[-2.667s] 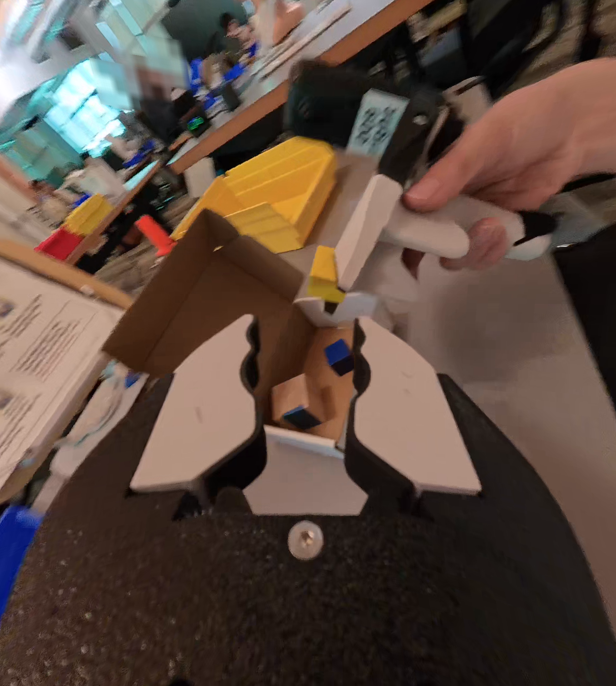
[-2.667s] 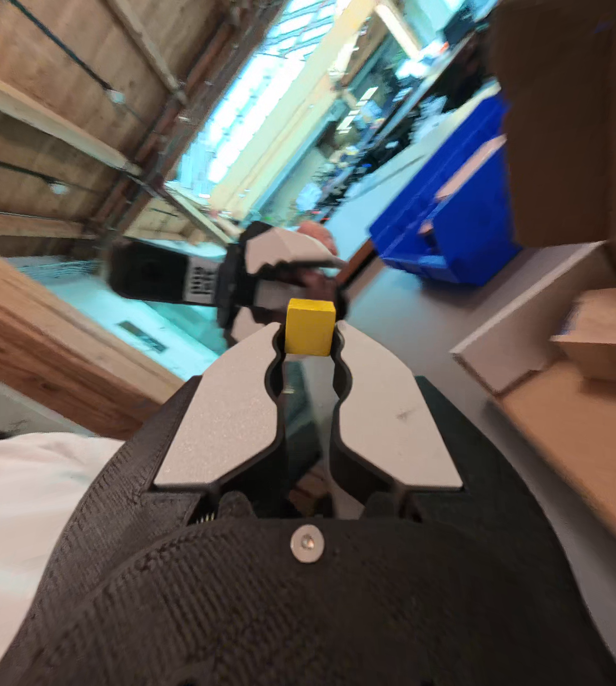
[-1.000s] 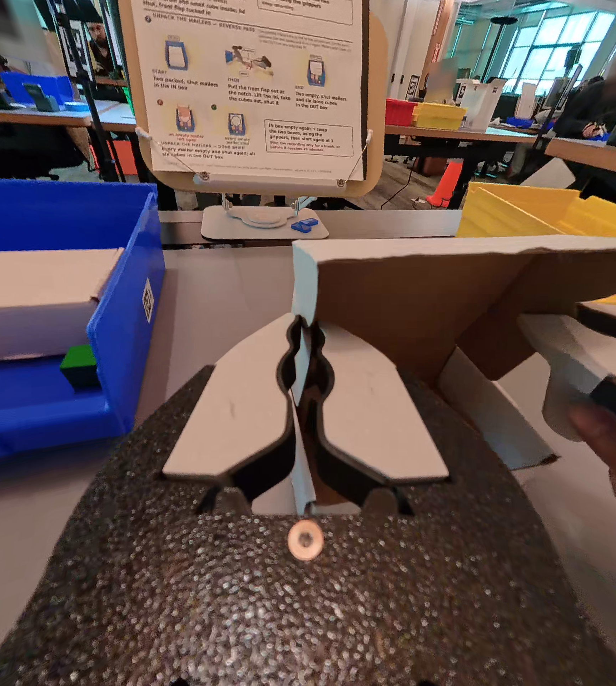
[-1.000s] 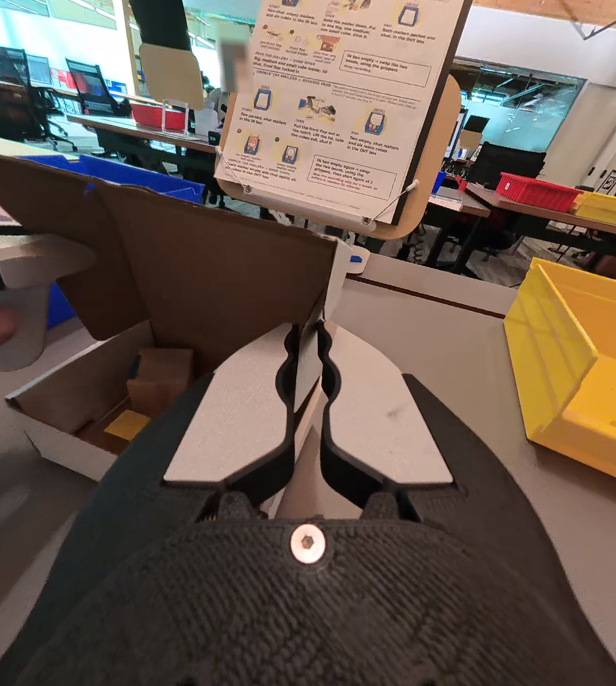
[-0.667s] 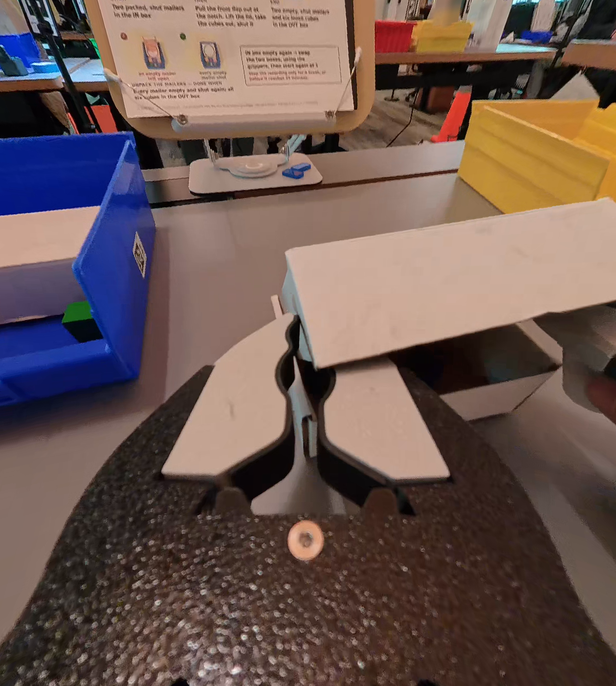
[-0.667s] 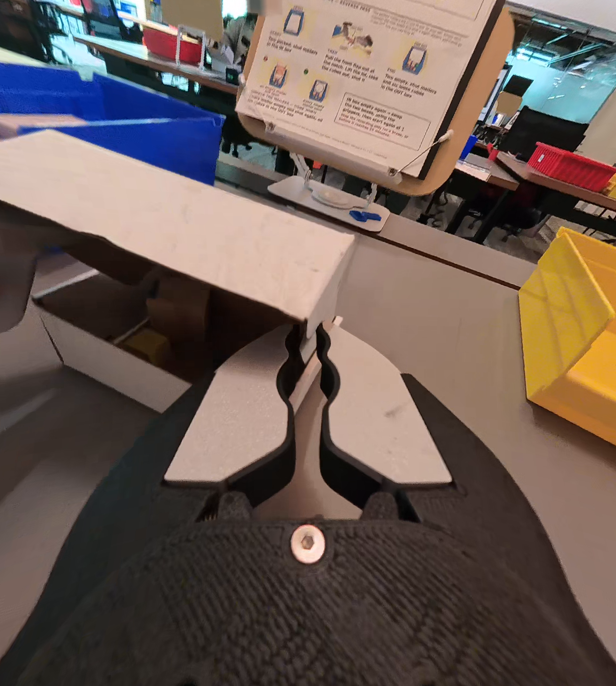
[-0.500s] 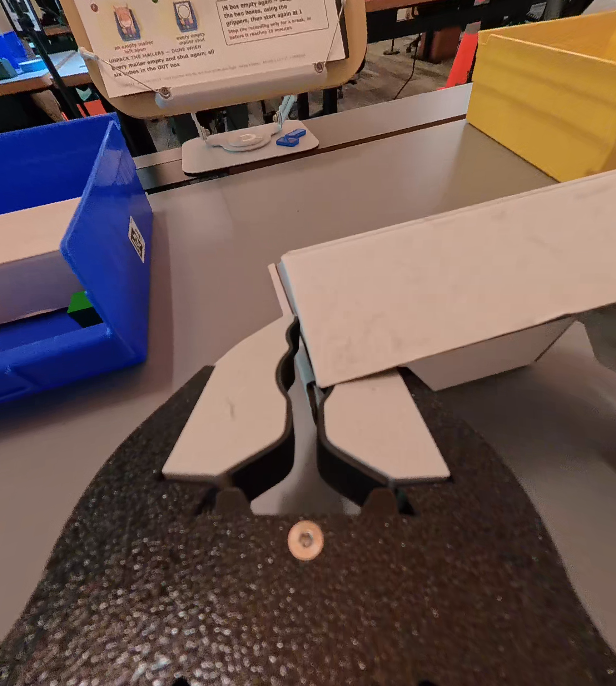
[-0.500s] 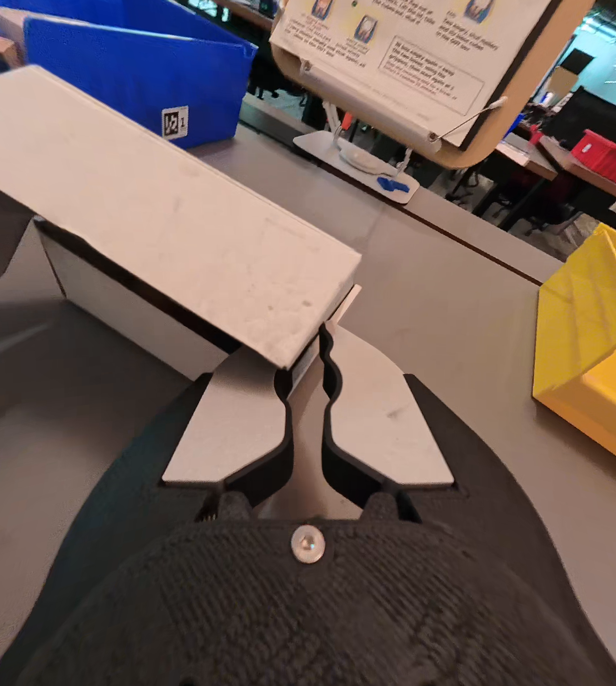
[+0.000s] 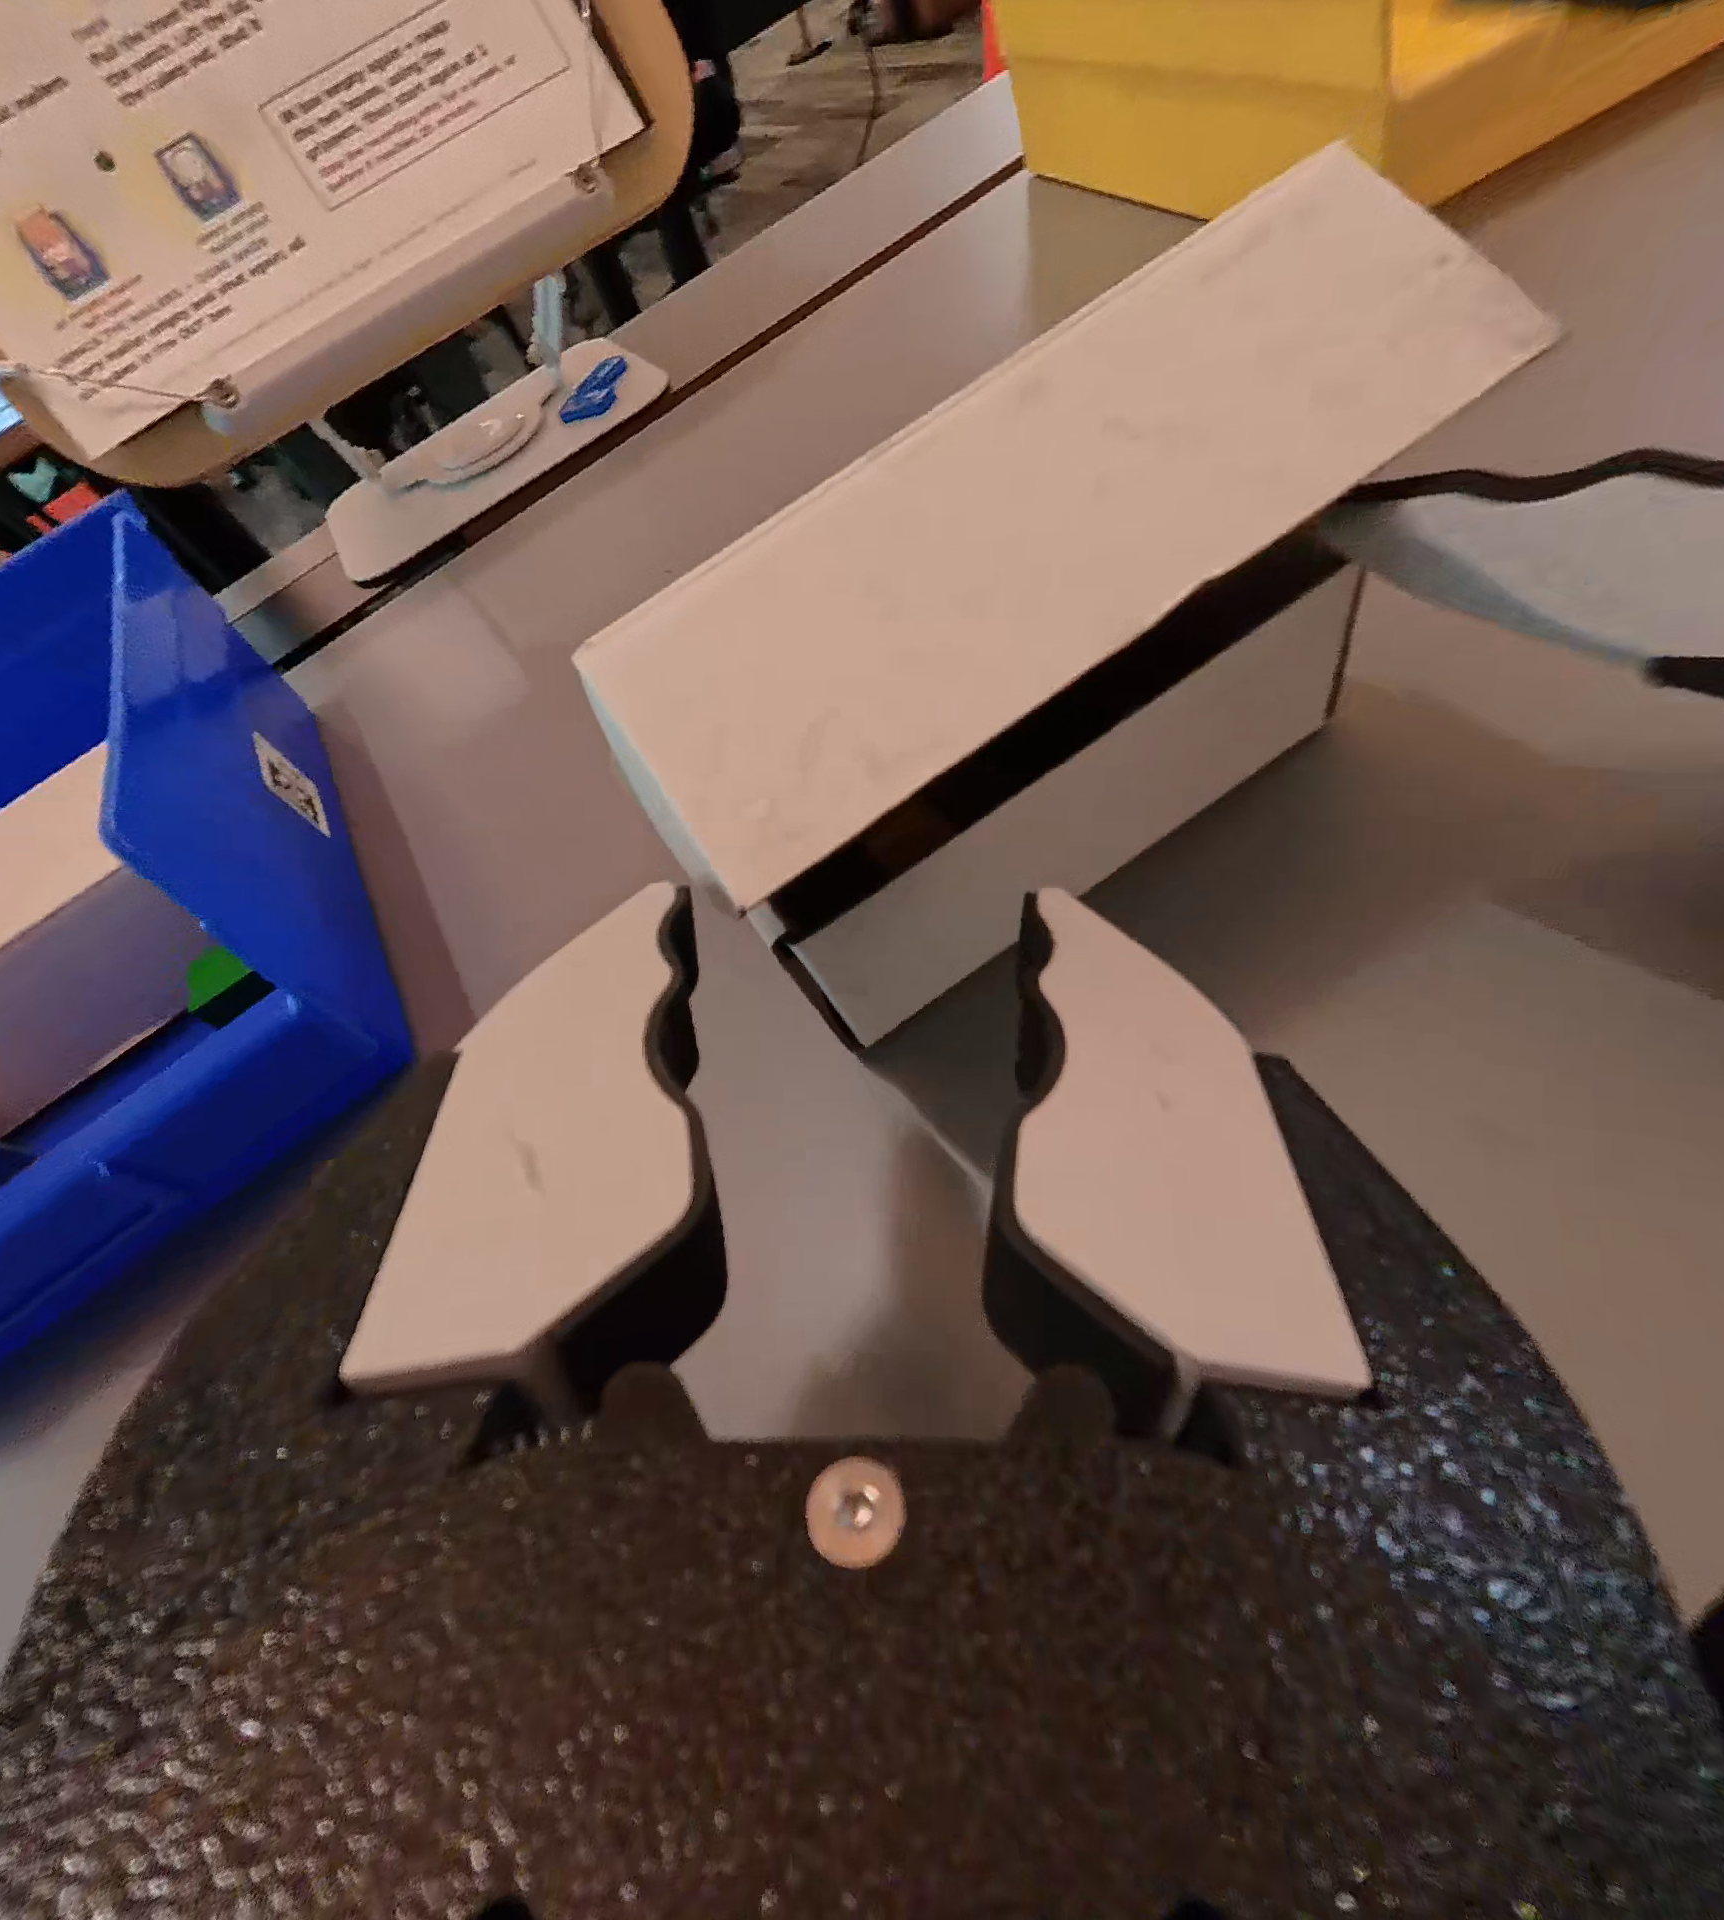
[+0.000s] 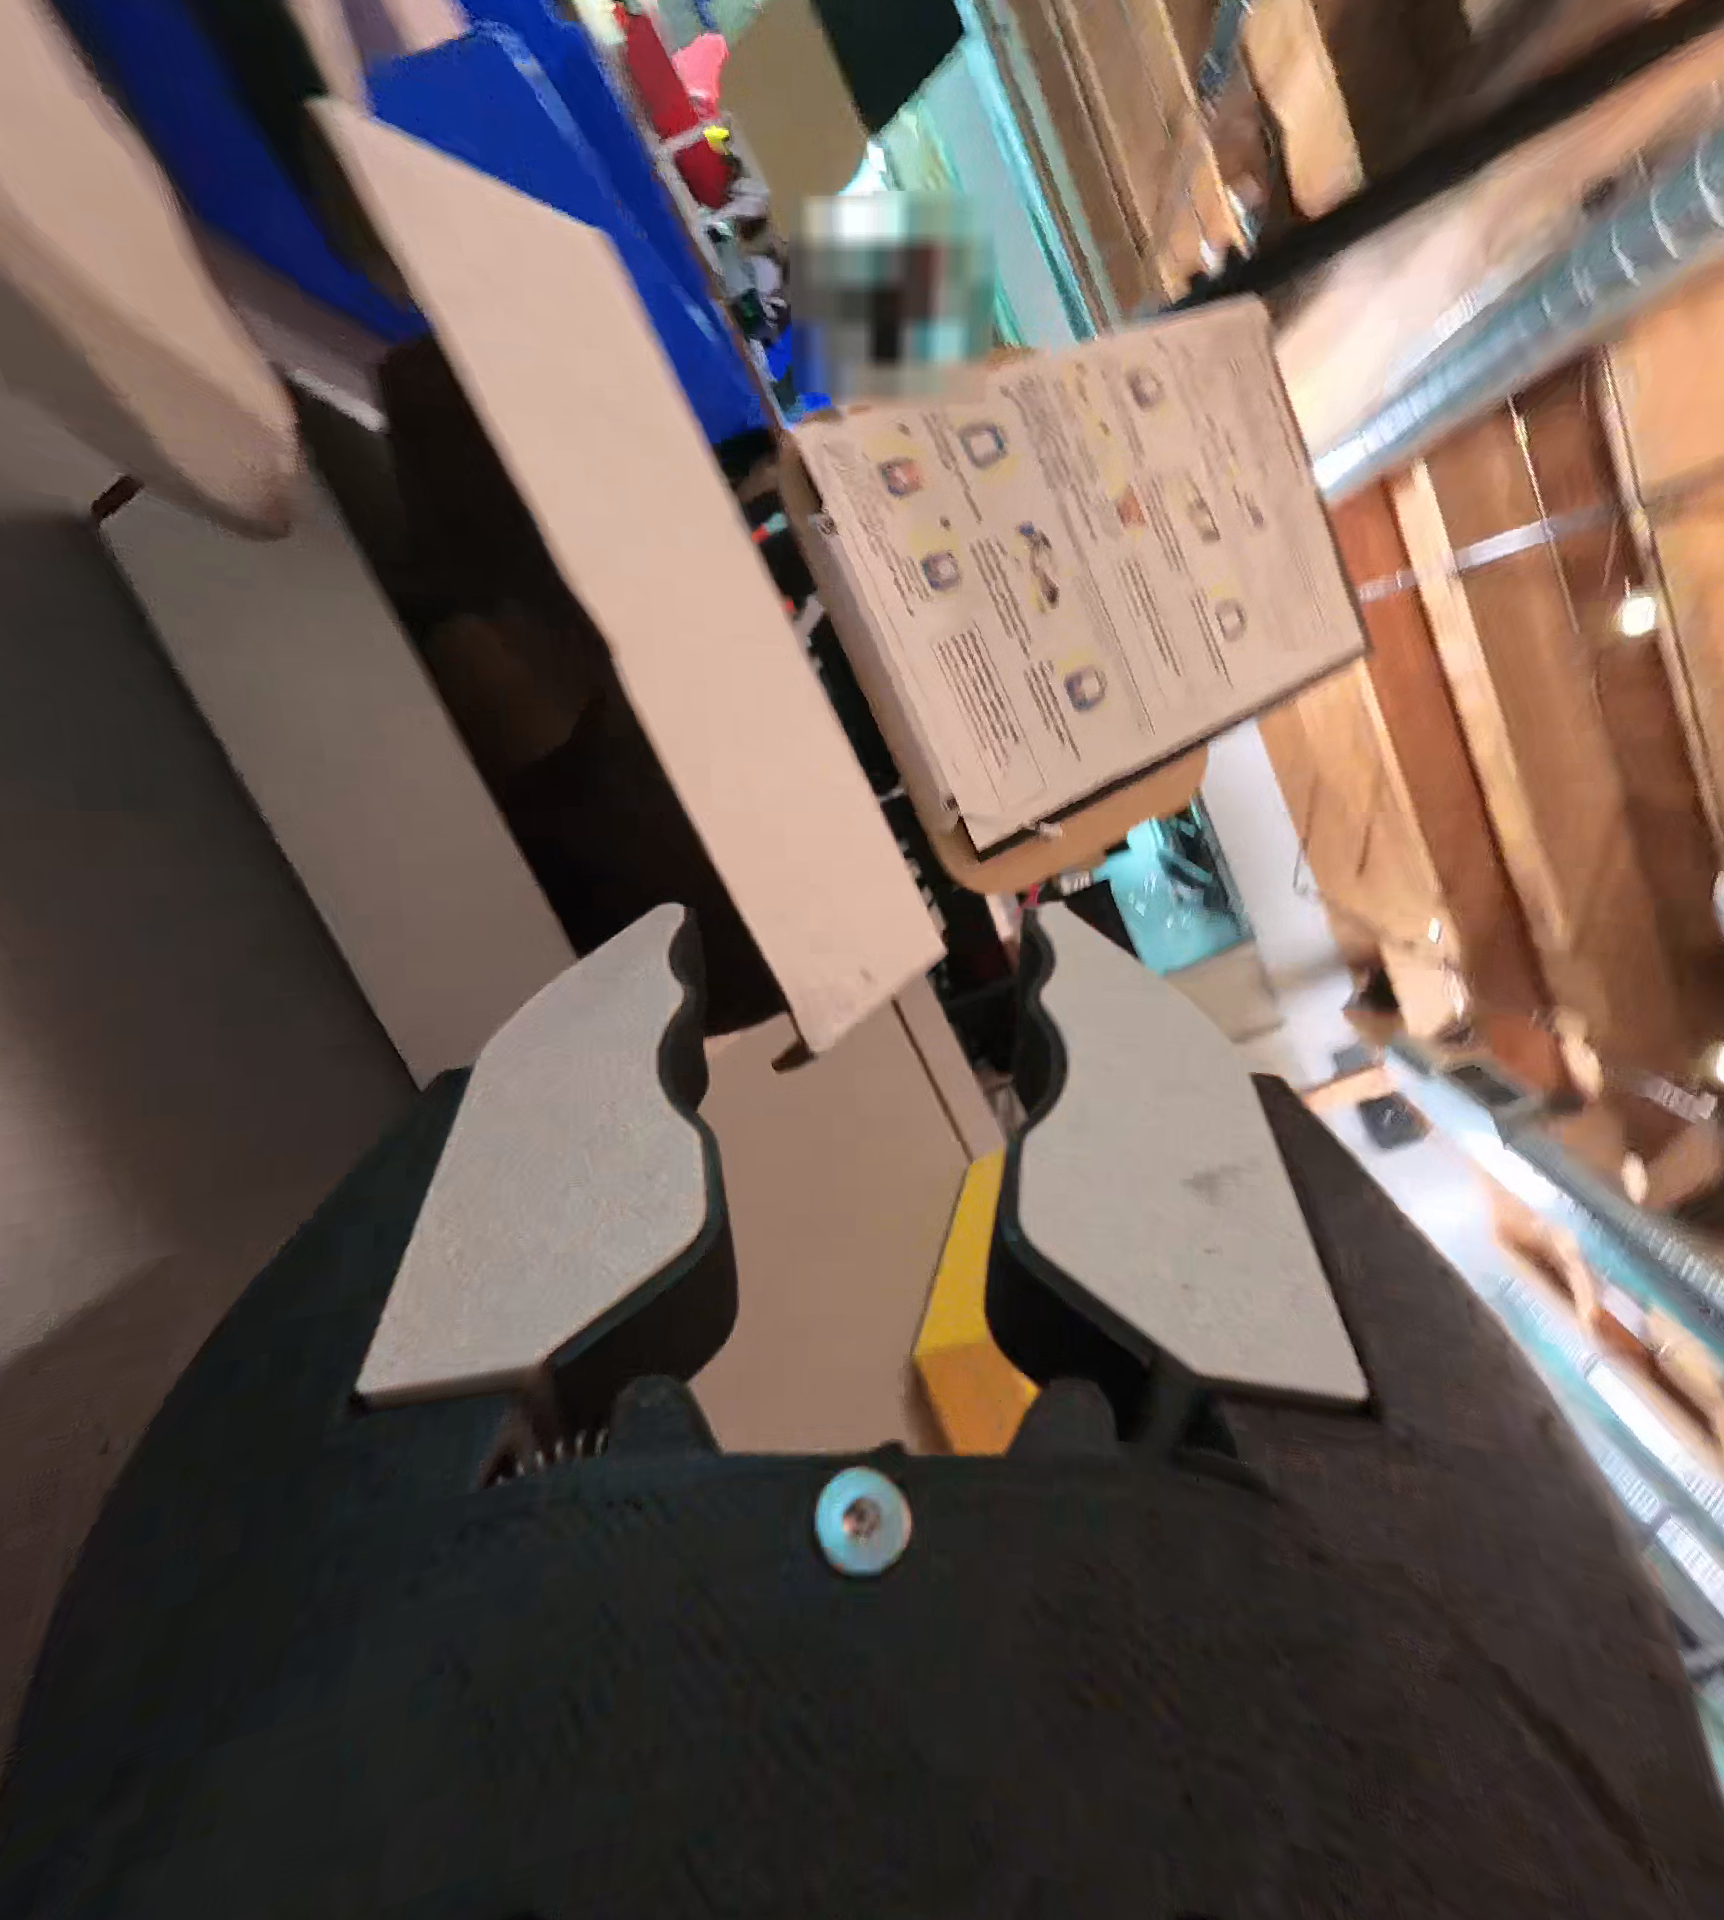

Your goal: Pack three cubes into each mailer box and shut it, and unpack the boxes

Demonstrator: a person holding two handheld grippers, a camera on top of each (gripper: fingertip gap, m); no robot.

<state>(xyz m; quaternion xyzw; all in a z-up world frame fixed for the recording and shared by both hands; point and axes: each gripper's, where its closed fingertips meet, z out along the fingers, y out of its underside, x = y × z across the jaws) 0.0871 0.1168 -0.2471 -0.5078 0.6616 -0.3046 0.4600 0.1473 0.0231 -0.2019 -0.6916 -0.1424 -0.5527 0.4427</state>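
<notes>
The white mailer box [image 9: 1076, 831] stands on the grey table with its lid [image 9: 993, 623] folded down almost flat; a dark gap stays along the front. The cubes inside are hidden. My left gripper [image 9: 853, 914] is open and empty, just in front of the box's left front corner. My right gripper [image 10: 856, 935] is open, rolled on its side, with the lid's right corner [image 10: 837, 966] between its fingers but not pinched. One of its fingers [image 9: 1564, 582] shows at the lid's right end in the left wrist view.
A blue bin [image 9: 214, 831] at the left holds another white mailer box [image 9: 6, 935] and a green cube [image 9: 219, 977]. A yellow bin [image 9: 1253, 83] stands behind the box at the right. An instruction board [image 9: 266, 156] on a stand is at the back.
Both grippers held the lid's ends and swung it down from upright onto the box. Now both have opened and let go. The right gripper has rolled sideways.
</notes>
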